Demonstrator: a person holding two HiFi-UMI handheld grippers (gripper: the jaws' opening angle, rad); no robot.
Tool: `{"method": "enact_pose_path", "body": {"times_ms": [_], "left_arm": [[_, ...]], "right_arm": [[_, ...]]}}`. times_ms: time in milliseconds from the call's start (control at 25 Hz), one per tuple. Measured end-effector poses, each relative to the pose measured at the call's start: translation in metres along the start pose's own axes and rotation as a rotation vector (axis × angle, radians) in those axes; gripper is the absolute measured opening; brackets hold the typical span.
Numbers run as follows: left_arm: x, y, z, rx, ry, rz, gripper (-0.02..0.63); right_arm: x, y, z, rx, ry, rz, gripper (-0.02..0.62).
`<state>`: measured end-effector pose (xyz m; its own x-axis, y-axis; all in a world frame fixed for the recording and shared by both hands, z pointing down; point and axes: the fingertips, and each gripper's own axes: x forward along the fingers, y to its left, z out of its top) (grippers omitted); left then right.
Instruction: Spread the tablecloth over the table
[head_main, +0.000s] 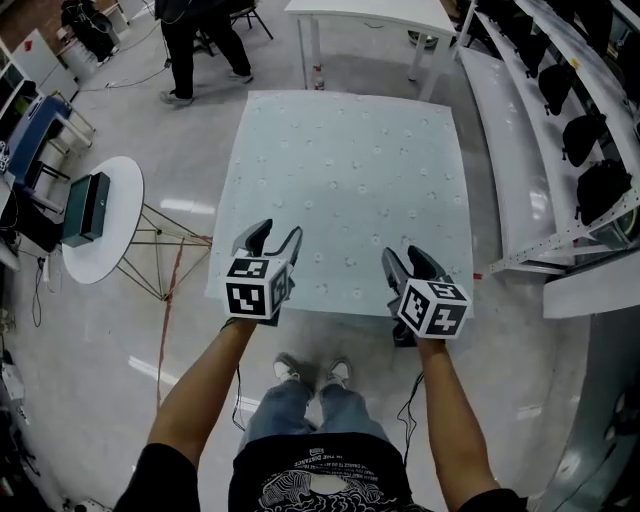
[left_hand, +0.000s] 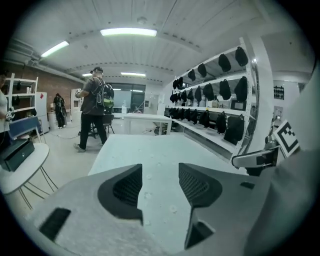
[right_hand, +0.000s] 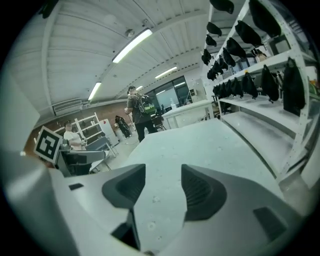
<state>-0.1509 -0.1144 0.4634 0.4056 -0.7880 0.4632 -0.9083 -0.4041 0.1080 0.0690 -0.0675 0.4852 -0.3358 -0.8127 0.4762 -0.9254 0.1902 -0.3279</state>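
Note:
The pale tablecloth (head_main: 350, 180) with small spots lies flat over the whole table, and its near edge hangs just in front of me. My left gripper (head_main: 272, 235) hovers over the near left corner with its jaws apart and nothing between them. My right gripper (head_main: 405, 255) hovers over the near right part of the cloth, also open and empty. The left gripper view looks between the open left gripper (left_hand: 160, 175) down the length of the tablecloth (left_hand: 150, 150). In the right gripper view the right gripper (right_hand: 162, 182) stands open over the tablecloth (right_hand: 200, 145).
A round white side table (head_main: 115, 180) with a dark green box (head_main: 88, 207) stands to the left. A person (head_main: 200, 40) stands beyond the far left corner. Another white table (head_main: 370, 15) is behind. White shelving (head_main: 560, 160) with black bags runs along the right.

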Motion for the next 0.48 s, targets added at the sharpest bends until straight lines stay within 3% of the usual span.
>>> {"method": "enact_pose_path", "body": {"times_ms": [160,480], "left_arm": [[-0.012,-0.01,-0.036,-0.063,0.033,-0.022,0.241],[-0.044,-0.022,-0.124,-0.304,0.095,-0.081,0.25]], "right_arm": [[-0.01,0.008,-0.034,0.089,0.008,0.02,0.233],[-0.032,0.017,-0.105,0.304,0.004,0.004,0.239]]}}
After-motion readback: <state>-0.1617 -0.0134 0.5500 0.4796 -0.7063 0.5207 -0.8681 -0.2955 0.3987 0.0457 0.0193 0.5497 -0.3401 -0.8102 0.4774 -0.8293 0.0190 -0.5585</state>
